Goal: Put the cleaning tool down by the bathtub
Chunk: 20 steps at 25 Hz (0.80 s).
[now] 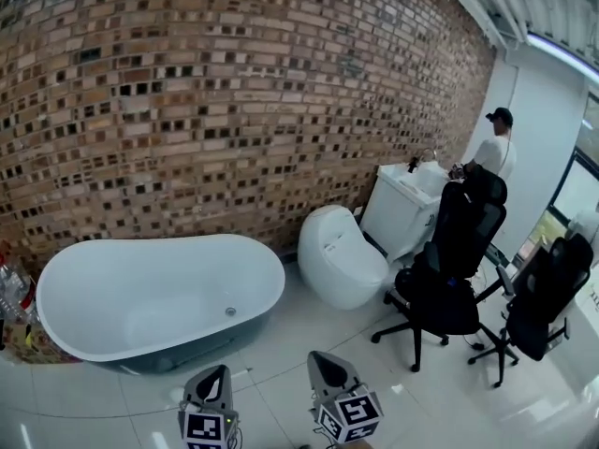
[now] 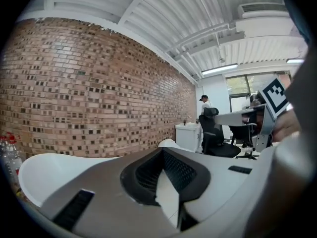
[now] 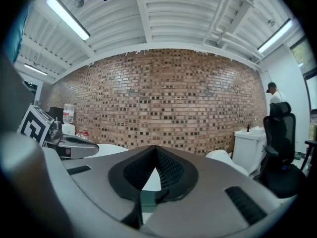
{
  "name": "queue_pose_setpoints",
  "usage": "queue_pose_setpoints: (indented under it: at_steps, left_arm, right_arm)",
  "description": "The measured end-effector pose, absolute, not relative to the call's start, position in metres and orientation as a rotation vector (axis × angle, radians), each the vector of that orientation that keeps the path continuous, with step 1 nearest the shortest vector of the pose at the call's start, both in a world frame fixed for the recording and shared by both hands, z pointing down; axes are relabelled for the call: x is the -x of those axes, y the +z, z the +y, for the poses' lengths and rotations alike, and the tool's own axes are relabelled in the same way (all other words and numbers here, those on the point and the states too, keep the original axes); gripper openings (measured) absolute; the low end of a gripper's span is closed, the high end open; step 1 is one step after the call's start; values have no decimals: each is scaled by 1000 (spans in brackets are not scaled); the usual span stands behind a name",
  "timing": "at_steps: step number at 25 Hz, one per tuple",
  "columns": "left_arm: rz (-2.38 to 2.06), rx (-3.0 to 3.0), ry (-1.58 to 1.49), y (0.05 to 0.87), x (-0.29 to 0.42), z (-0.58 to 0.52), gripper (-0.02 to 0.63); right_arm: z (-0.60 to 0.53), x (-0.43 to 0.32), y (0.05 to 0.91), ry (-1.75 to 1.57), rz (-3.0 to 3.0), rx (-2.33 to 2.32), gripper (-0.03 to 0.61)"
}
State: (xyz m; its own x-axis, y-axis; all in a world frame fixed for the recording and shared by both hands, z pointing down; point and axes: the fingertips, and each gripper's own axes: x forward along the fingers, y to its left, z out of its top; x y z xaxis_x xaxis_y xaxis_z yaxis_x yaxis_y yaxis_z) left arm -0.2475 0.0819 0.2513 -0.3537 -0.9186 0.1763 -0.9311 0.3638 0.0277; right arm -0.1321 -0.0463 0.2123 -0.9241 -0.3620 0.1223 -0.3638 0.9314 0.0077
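Observation:
The white bathtub with its blue-grey outer wall stands against the brick wall at the left. My left gripper and right gripper hover low at the bottom edge of the head view, over the tiles in front of the tub. Both point toward the wall. In the left gripper view the left gripper has its jaws together at the tips with nothing between them. The right gripper looks the same, shut and empty. A thin pale thing lies on the floor by the tub's base; I cannot tell what it is.
A white toilet and a white sink cabinet stand right of the tub. Two black office chairs fill the right side. A person stands at the far right. Bottles cluster at the tub's left end.

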Motion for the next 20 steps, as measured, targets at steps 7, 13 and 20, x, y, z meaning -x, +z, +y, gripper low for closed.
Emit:
queue_pose_setpoints:
  at_steps: [7, 13, 20]
  left_arm:
    - [-2333, -1886, 139, 229, 141, -9, 5]
    - [-2253, -2018, 152, 215, 67, -67, 5]
    - [-2179, -2111, 169, 220, -7, -106, 5]
  right_arm:
    - [-126, 3, 197, 34, -2922, -816, 14]
    - [-166, -76, 190, 10, -2900, -951, 14]
    - [-188, -141, 195, 10, -2889, -1011, 14]
